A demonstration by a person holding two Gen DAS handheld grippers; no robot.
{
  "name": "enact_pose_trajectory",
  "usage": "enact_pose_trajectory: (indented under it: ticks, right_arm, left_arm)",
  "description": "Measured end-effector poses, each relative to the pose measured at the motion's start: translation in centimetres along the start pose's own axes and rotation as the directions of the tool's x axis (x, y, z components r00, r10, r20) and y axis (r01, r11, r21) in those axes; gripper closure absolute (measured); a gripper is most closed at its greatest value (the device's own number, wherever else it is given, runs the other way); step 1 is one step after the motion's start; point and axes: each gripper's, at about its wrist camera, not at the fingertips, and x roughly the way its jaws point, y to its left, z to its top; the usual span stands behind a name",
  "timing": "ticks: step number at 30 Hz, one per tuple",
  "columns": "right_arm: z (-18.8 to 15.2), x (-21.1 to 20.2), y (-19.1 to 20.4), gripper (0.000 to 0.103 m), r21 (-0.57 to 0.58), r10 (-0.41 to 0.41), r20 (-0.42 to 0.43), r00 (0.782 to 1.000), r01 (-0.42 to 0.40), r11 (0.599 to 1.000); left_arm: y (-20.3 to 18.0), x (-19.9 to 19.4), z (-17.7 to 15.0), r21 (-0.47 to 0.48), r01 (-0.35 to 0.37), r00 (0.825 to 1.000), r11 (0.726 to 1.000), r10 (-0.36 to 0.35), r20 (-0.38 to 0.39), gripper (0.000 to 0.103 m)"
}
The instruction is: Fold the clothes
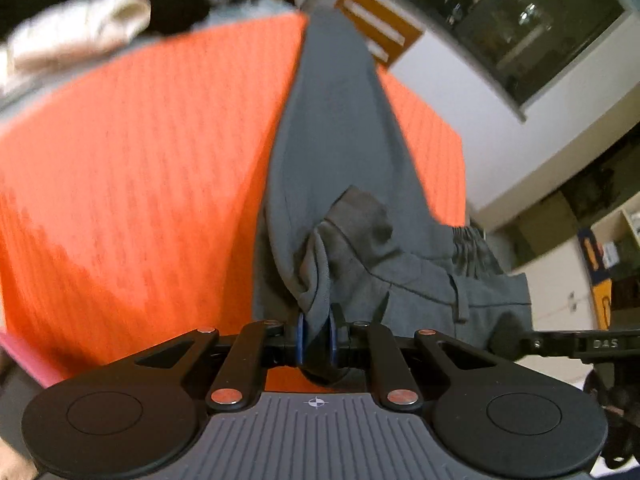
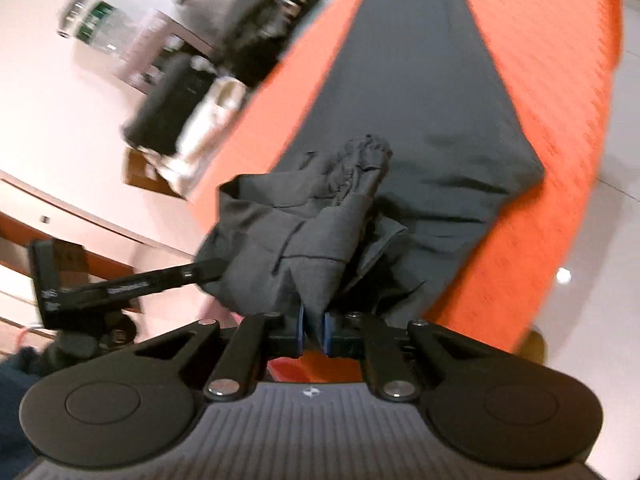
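Grey trousers [image 1: 340, 136] hang lifted over an orange mat [image 1: 152, 152], their legs trailing away down the mat. My left gripper [image 1: 317, 338] is shut on a bunched fold of the waist end, cloth pinched between its blue pads. The elastic waistband [image 1: 472, 248] shows to the right, with the other gripper's black arm [image 1: 576, 344] reaching in at the right edge. In the right wrist view the same trousers [image 2: 420, 100] stretch up the mat [image 2: 560, 128]. My right gripper [image 2: 315, 330] is shut on another fold of the waist. The left gripper's arm [image 2: 132, 284] enters from the left.
A pile of cream and dark clothes [image 1: 80, 32] lies at the mat's far left end. A pink edge [image 1: 24, 356] shows beside the mat. Dark bags and a white object [image 2: 192, 100] sit beyond the mat's left side. White floor [image 2: 612, 240] lies to the right.
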Motion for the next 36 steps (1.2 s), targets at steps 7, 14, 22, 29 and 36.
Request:
enact_pose_trajectory:
  ticks: [7,14,22,29,36]
  right_arm:
    - [-4.8,1.2,-2.7,0.077,-0.044,-0.104,0.0,0.995,0.104,0.994]
    - [-3.7,0.6,-4.1,0.051,0.019,-0.063,0.118,0.991,0.061,0.998]
    - [-1.7,2.4,-5.7,0.074,0.08,0.012,0.142,0.99,-0.023,0.997]
    - [-1.6,2.1,-5.8,0.083,0.05,0.079,0.165,0.983,-0.088,0.995]
    - [-1.6,1.7,-4.7,0.083,0.003,0.136,0.114,0.984,-0.137,0.991]
  left_arm:
    - [-0.6,0.3,-3.2,0.168,-0.052,0.996,0.984,0.038,0.084,0.076]
    - [-0.8,0.2,-2.4,0.213,-0.024,0.979,0.977,-0.02,0.201,0.056]
    - [-0.4,4.9,-0.1,0.138,0.062,0.992,0.989,-0.076,0.101,0.056]
    - [1.0,5.6,0.1,-0.01,0.173,0.984,0.985,-0.172,0.053,0.083]
    - [1.8,2.2,-1.8,-0.132,0.24,0.971,0.962,-0.234,0.055,0.091]
